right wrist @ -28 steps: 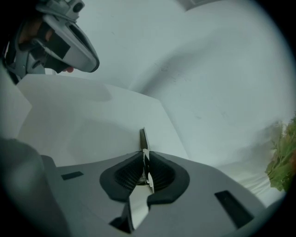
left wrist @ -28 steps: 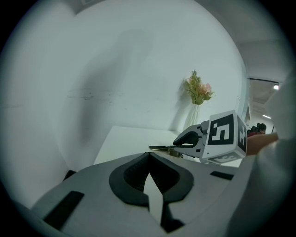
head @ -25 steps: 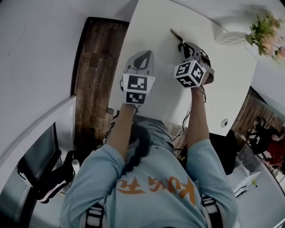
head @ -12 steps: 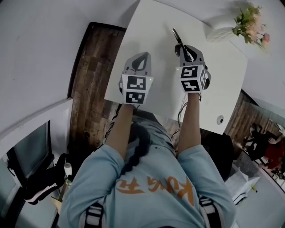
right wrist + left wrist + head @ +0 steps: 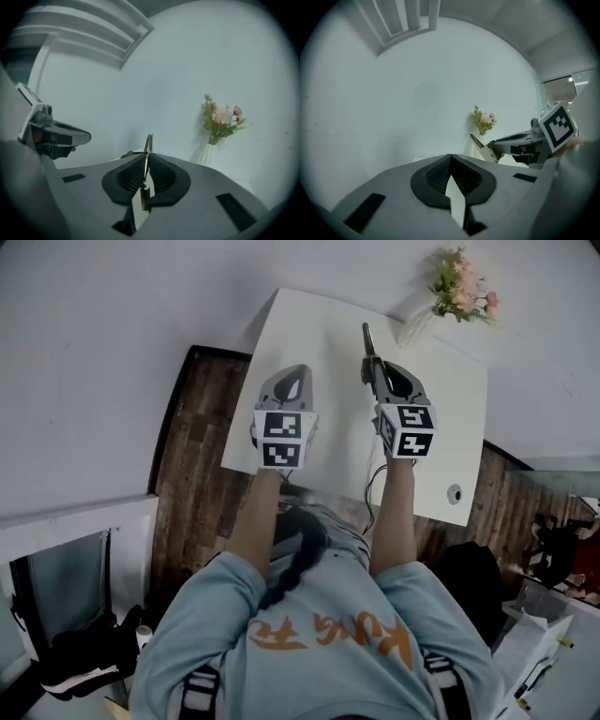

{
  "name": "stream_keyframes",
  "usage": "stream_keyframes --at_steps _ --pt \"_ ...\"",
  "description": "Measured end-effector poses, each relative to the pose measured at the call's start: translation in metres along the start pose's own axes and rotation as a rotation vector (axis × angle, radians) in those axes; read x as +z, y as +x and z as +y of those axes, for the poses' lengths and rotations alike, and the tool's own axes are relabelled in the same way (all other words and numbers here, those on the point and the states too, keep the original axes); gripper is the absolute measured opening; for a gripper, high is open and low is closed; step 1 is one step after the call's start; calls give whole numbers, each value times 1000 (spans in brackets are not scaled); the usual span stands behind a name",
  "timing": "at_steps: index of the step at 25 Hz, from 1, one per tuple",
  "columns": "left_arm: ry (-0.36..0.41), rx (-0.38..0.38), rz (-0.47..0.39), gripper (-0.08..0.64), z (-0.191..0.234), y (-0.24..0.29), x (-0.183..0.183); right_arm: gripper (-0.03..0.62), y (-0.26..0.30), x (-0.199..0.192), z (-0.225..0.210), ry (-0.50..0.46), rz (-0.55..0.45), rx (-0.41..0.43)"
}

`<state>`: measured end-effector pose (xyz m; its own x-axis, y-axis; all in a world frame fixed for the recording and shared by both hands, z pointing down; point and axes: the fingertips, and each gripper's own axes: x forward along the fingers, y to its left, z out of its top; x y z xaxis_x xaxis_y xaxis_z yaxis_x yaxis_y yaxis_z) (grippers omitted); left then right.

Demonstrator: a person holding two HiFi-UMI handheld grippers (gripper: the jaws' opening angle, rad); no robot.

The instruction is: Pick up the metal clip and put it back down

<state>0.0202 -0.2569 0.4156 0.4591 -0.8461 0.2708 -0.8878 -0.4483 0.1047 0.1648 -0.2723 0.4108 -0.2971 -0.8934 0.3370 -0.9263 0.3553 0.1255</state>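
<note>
The metal clip (image 5: 367,340) is a thin silver strip pinched between the pads of my right gripper (image 5: 372,369), which is shut on it. The clip sticks out past the fingertips over the white table (image 5: 319,329). In the right gripper view the clip (image 5: 148,142) stands on edge between the closed dark pads. My left gripper (image 5: 294,371) hovers beside it on the left, shut with nothing in it (image 5: 450,157). From the left gripper view the clip (image 5: 480,144) and the right gripper (image 5: 513,142) show at the right.
A white vase of pink flowers (image 5: 457,292) stands at the table's far right corner, by the wall. A round cable hole (image 5: 455,493) sits near the table's right front. Dark wooden floor (image 5: 192,437) lies left of the table.
The table now looks smaller and farther below. Both grippers have come closer together and point straight ahead, and the clip has stayed in the right gripper.
</note>
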Motion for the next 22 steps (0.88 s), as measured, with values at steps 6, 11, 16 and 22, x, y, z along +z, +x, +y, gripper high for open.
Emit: stream_keyframes --at_steps 6,11,16,22 --pt "45 -25 -96 15 -27 -14 41 35 -54 24 -22 190 -177 -9" --pt "48 -40 -115 16 -39 -19 45 35 -81 26 -32 226 -229 -37" --pt "51 -61 -97 16 -51 -21 37 35 -94 15 -38 214 -215 -64" --pt "47 -46 -61 16 -46 -27 19 35 -92 2 -26 187 -188 -45"
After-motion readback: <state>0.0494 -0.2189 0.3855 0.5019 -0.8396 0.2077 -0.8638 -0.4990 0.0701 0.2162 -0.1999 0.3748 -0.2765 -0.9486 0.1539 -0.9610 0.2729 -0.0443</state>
